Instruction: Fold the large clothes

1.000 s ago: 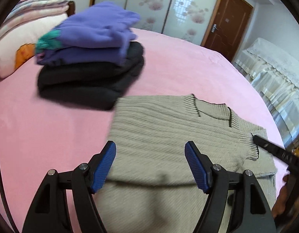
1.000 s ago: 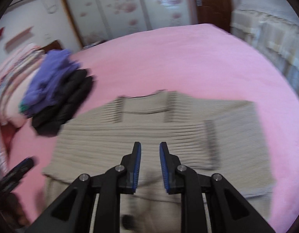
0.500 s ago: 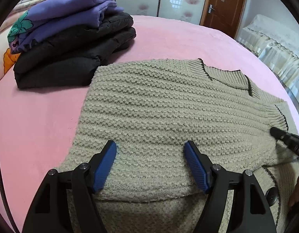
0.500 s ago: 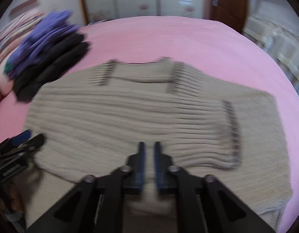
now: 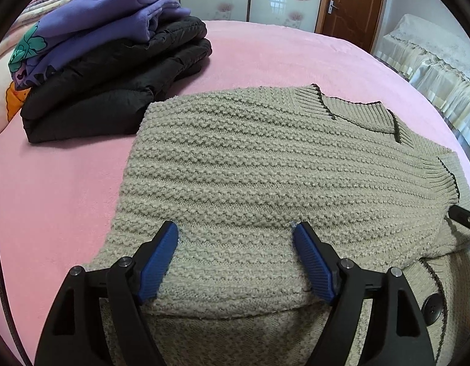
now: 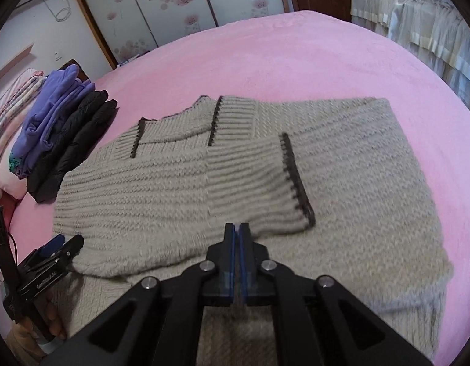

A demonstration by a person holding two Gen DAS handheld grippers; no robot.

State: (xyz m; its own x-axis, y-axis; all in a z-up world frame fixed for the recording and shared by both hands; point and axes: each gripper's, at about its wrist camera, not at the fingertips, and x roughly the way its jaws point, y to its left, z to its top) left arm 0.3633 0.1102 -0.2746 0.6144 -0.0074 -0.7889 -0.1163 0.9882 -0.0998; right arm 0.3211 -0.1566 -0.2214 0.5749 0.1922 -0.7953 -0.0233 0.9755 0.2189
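Cardigan half-folded on the pink bed

Your left gripper hovers over the beige knit cardigan, its jaws opening wide with only the folded sleeve below them. Your right gripper has its blue pads pressed together, nothing between them. White lettering on the left tool's body is too blurred to read. Folded purple and black clothes sit stacked beside the cardigan.

Beige ribbed knit cardigan with dark brown trim, pink bed, purple sweatshirt on black padded jacket, blue claw pads
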